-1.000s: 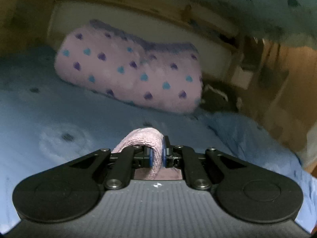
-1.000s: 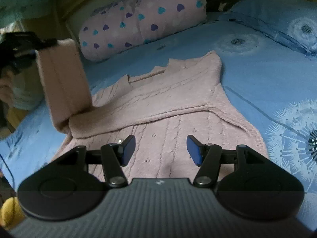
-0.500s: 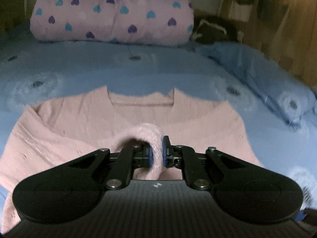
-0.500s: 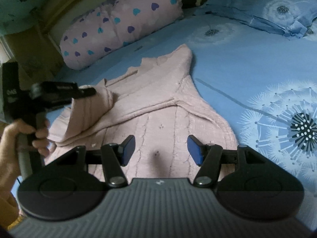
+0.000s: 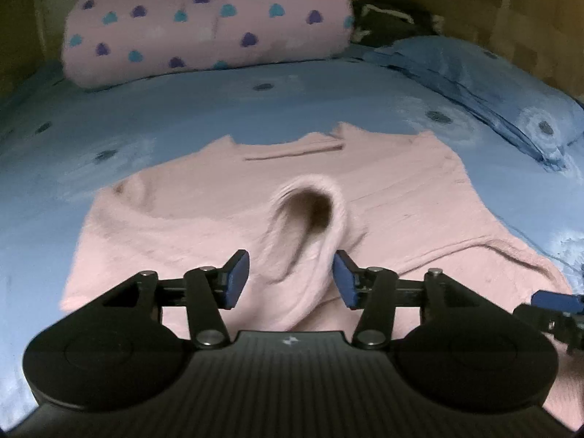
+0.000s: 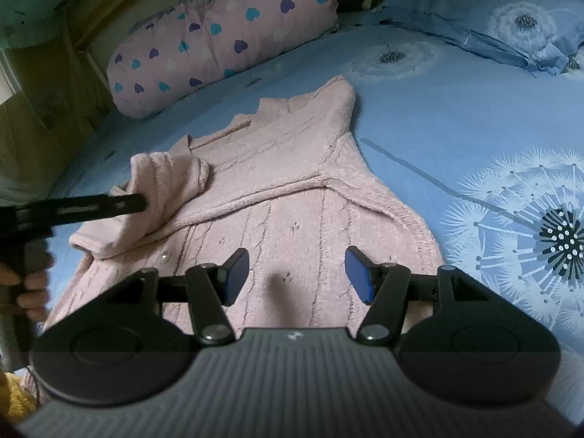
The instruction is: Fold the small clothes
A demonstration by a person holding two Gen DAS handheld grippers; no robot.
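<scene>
A pink cable-knit sweater (image 5: 419,197) (image 6: 292,182) lies flat on the blue bed, neck towards the pillows. Its left sleeve (image 5: 292,255) (image 6: 164,175) is folded in over the chest, the cuff mouth gaping. My left gripper (image 5: 290,277) (image 6: 142,202) sits low over the sweater; its jaws are opening, and the sleeve lies loose between the blue pads. Over the lower front of the sweater my right gripper (image 6: 295,273) stands open, holding nothing; its blue tip (image 5: 554,301) shows in the left wrist view.
A pink bolster with heart spots (image 5: 204,25) (image 6: 226,36) lies at the head of the bed, a blue dandelion-print pillow (image 5: 492,84) (image 6: 492,14) beside it. A hand (image 6: 29,284) grips the left tool's handle. Blue sheet (image 6: 438,109) spreads to the right.
The left gripper came down with the sleeve and laid it across the sweater's chest, then its jaws parted and let the cuff go. The right gripper stayed open and barely moved.
</scene>
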